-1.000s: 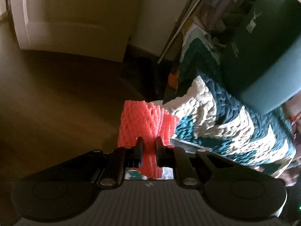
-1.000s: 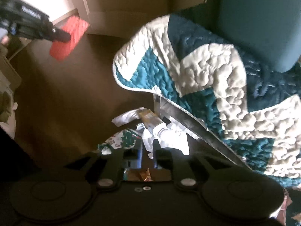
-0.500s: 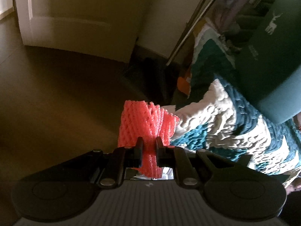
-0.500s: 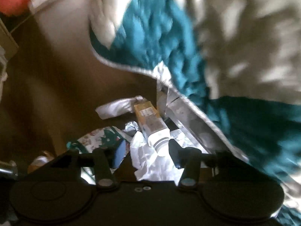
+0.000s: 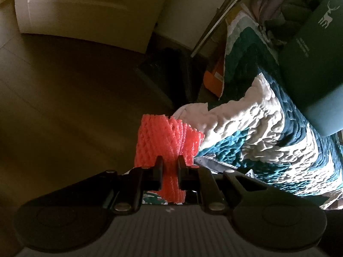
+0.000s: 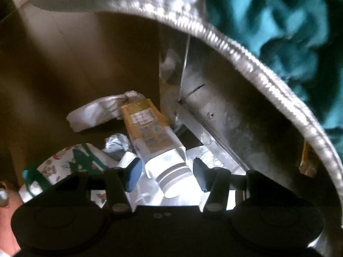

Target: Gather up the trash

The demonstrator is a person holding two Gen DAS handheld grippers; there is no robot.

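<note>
Trash first: we've got a pink foam net (image 5: 169, 141) pinched tight in our left gripper (image 5: 169, 165), held up over the dark floor (image 5: 64, 98) with the teal and white quilt (image 5: 268, 132) just to its right. Our right gripper (image 6: 166, 171) is spread wide, fingers on either side of the white cap end of a yellow tube (image 6: 150, 132), not touching it. The tube lies on the floor among crumpled white wrappers (image 6: 96, 113), beside a metal frame (image 6: 205, 115), under the quilt's edge.
</note>
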